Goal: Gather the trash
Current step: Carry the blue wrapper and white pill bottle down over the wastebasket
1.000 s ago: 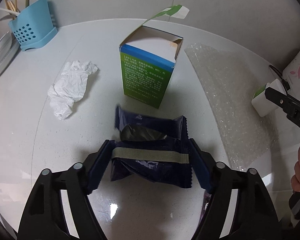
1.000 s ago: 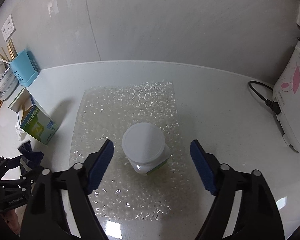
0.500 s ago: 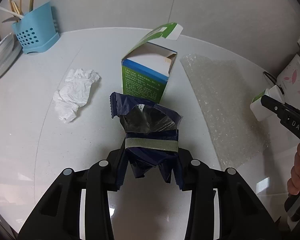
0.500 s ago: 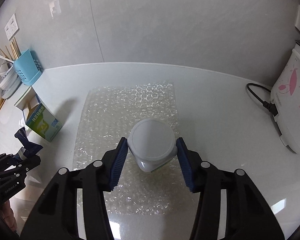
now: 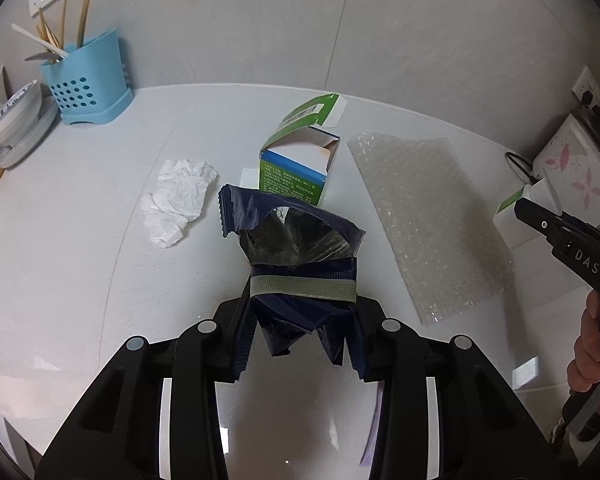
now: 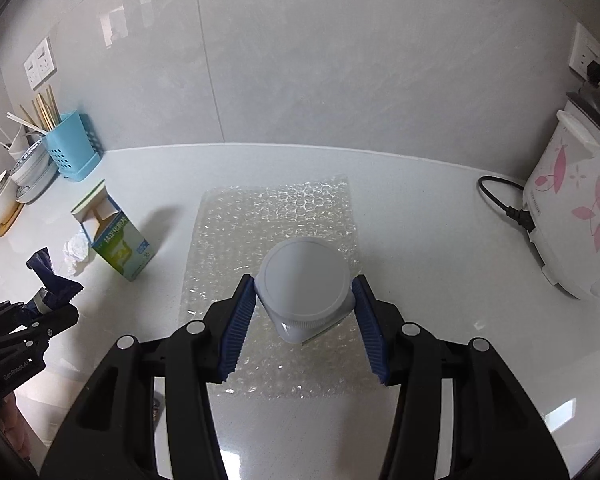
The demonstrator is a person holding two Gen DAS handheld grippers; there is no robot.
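Wrapper [image 5: 300,268] and white jar [image 6: 304,288], each clamped in a gripper above the counter [image 5: 100,280].
Left gripper [image 5: 300,332] is pinched narrowly on the dark blue wrapper; right gripper [image 6: 306,312] grips the jar's sides over the bubble wrap [image 6: 276,208].

You're in a home kitchen: blue plastic chopstick holder [image 5: 86,80], stacked white bowls [image 5: 14,110], flowered white rice cooker [image 6: 572,216].
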